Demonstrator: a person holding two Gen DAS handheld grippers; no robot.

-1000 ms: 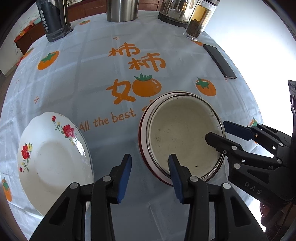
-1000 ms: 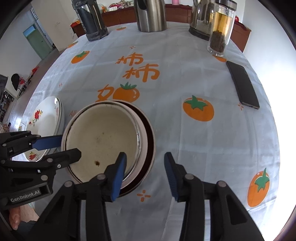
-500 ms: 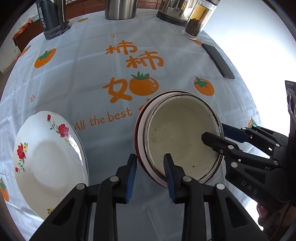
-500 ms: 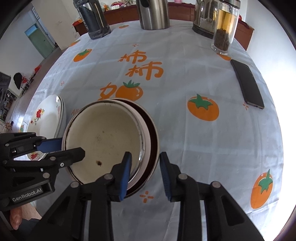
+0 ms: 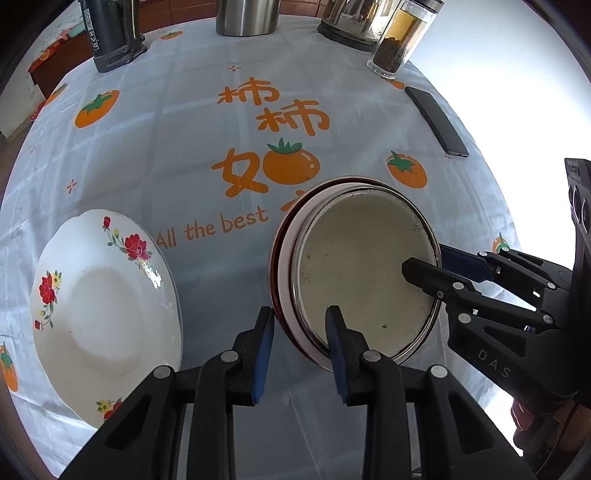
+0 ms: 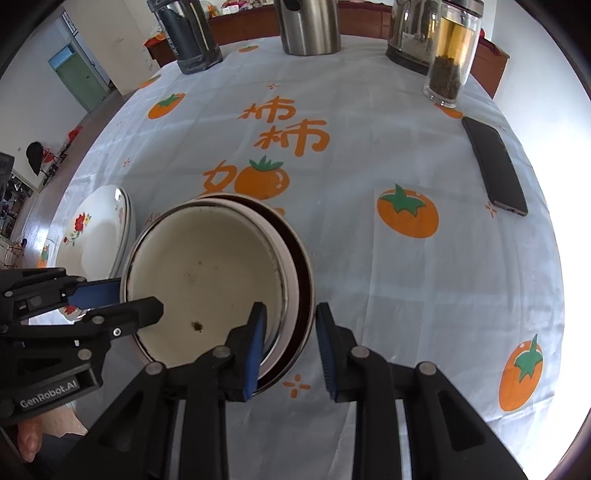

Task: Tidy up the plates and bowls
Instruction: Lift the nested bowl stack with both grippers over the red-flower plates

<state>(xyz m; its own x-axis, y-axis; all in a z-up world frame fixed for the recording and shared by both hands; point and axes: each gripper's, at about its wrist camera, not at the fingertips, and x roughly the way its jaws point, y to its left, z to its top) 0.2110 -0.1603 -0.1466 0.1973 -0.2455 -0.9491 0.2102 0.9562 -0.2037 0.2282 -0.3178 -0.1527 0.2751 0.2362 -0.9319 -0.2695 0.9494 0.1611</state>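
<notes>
A cream enamel bowl [image 5: 365, 273] sits nested in a wider red-rimmed bowl [image 5: 286, 254] on the tablecloth. My left gripper [image 5: 299, 341] straddles the near left rim of the nested bowls, one finger outside and one inside, jaws closed onto the rim. My right gripper [image 6: 290, 338] straddles the right rim [image 6: 295, 295] the same way. Each gripper shows in the other's view, left [image 6: 122, 299] and right [image 5: 424, 264]. A white flowered plate [image 5: 99, 310] lies to the left; in the right wrist view it looks like a stack of plates [image 6: 99, 229].
A black phone [image 5: 437, 122] lies at the right. A glass tea jar [image 5: 397, 40], a steel pot [image 5: 245, 16], a kettle base [image 5: 351, 27] and a dark flask [image 5: 110, 37] stand along the far edge. The table edge is close on the right.
Both grippers have narrowed from wide open onto the rims of the nested bowls. The bowls have kept their place on the cloth.
</notes>
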